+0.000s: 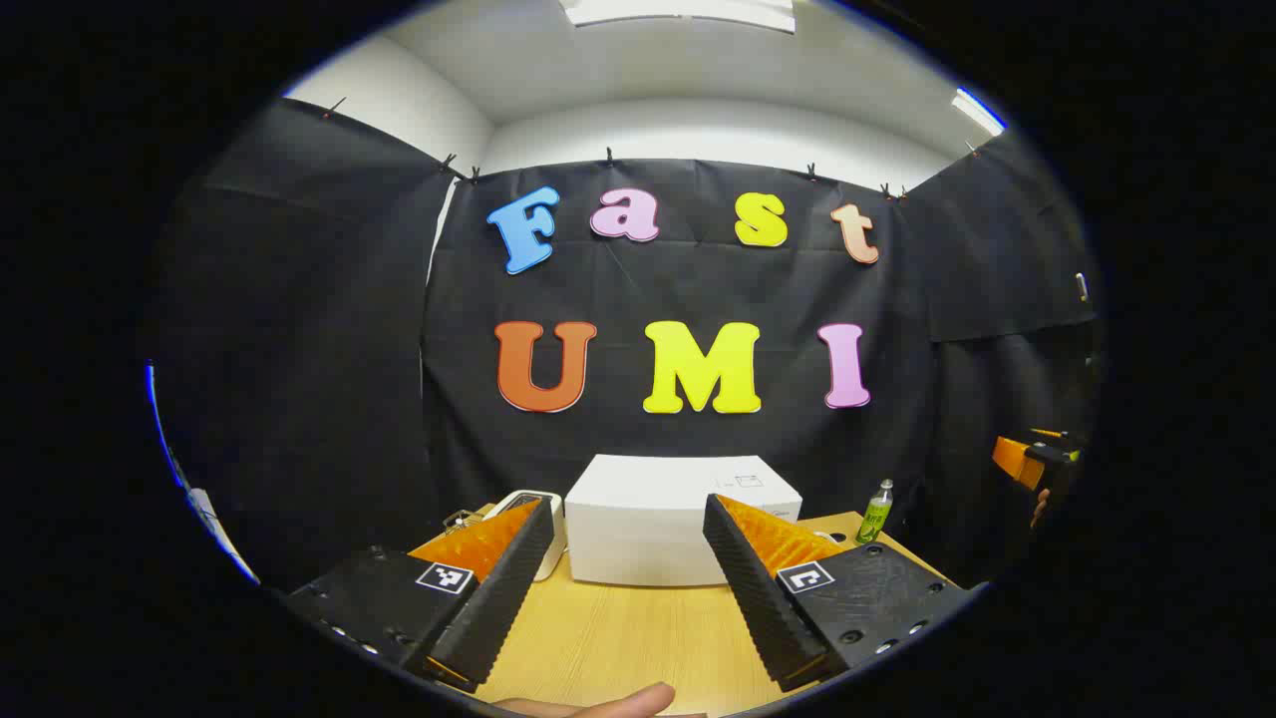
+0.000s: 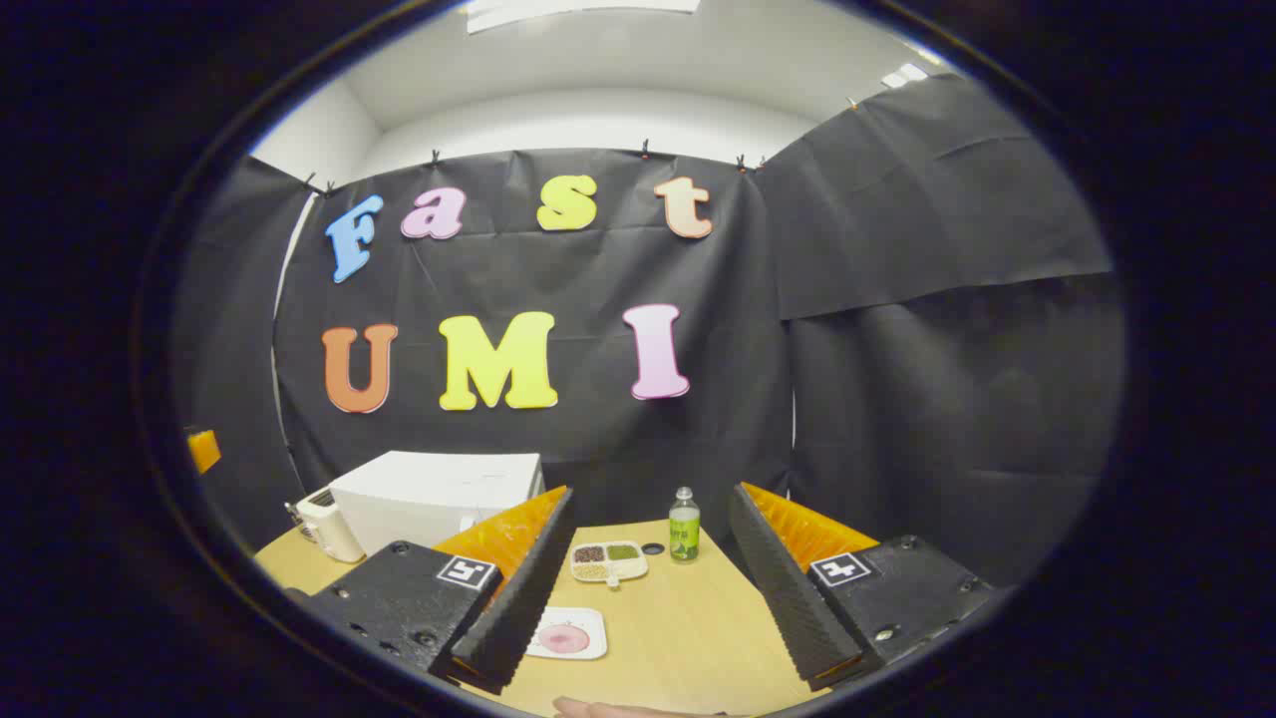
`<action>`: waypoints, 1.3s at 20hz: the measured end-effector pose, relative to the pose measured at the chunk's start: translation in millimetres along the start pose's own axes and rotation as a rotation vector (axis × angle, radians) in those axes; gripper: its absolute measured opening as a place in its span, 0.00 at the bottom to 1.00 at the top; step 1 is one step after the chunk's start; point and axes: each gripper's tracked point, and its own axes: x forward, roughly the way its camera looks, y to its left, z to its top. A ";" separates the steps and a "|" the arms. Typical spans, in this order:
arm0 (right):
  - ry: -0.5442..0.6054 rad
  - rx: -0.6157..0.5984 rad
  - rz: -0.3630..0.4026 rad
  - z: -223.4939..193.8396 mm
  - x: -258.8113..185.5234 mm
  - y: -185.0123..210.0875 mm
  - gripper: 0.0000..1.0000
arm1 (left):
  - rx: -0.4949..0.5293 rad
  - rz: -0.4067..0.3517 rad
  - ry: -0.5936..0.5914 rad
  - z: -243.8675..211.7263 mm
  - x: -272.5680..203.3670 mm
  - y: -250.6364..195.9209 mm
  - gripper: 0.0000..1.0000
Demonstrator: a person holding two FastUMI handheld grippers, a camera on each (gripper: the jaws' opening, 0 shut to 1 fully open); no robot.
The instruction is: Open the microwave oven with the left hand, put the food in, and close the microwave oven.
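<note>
I hold the left tool (image 1: 628, 588) wide before the closed microwave (image 1: 658, 519) at centre frame, its door my next reach.

My left gripper (image 1: 628, 598) hangs above the wooden table (image 1: 618, 638) with its fingers wide apart. Far ahead, between them, stands the white microwave (image 1: 678, 514) with its door closed. A small white appliance (image 1: 543, 519) sits just left of it, and a green bottle (image 1: 876, 513) stands to the right.
</note>
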 end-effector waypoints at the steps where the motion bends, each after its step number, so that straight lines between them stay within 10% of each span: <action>1: -0.001 0.001 -0.002 4.0 -1.2 -1.6 1.00 | 0.002 -0.014 0.004 0.2 0.6 -2.1 0.94; 15: -0.088 -0.008 -0.013 31.0 -22.1 -10.0 0.99 | 0.014 -0.074 -0.012 1.3 -1.8 -24.0 0.83; 22: -0.075 0.017 0.031 24.7 -19.6 -5.3 0.89 | -0.124 -0.171 0.023 -8.9 10.1 -51.3 0.95; 26: -0.091 0.022 0.042 22.5 -17.2 -6.1 0.99 | -0.079 -0.124 0.052 -29.8 42.9 -55.4 0.95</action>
